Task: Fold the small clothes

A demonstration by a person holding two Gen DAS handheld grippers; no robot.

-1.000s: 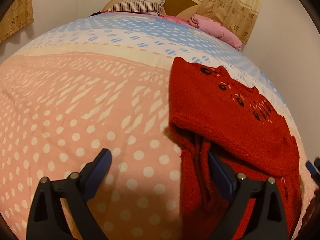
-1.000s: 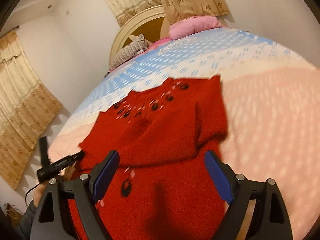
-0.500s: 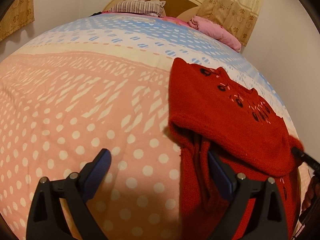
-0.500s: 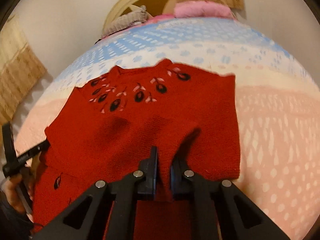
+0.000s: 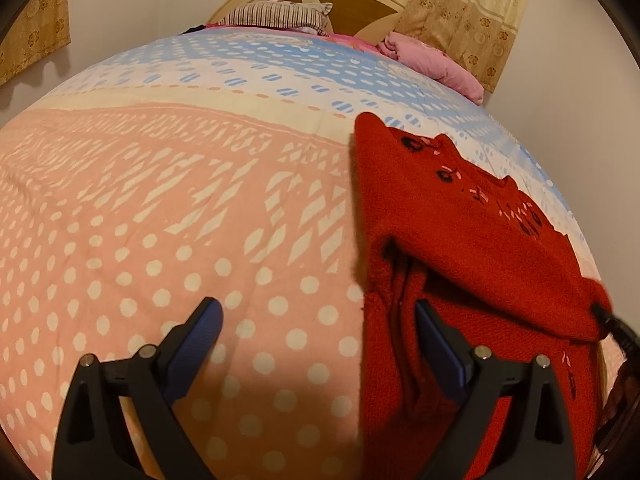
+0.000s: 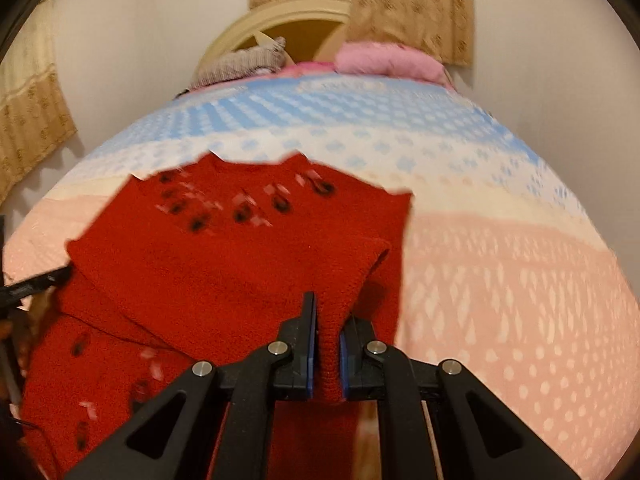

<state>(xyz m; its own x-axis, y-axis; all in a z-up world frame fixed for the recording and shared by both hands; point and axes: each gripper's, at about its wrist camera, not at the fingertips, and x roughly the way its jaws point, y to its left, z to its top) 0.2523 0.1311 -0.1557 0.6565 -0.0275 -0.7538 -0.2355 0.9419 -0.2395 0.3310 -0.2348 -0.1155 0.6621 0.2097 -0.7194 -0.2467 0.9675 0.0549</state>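
A small red knitted sweater (image 5: 460, 240) with dark embroidered flowers lies on the bed, its upper part folded over the lower. It also shows in the right wrist view (image 6: 224, 264). My right gripper (image 6: 329, 356) is shut on a raised fold of the sweater near its right edge. My left gripper (image 5: 320, 328) is open and empty, low over the bedspread, with its right finger over the sweater's left edge. A black gripper tip (image 5: 612, 324) touches the sweater's far corner in the left wrist view.
The bedspread (image 5: 160, 220) is pink with white dots, with blue and white bands farther up. A striped pillow (image 5: 276, 18) and a pink blanket (image 5: 432, 64) lie by the headboard. Curtains (image 5: 460, 8) hang behind.
My right gripper went from open above the sweater to shut on a fold of it, then lifted it slightly. The left gripper has barely moved.
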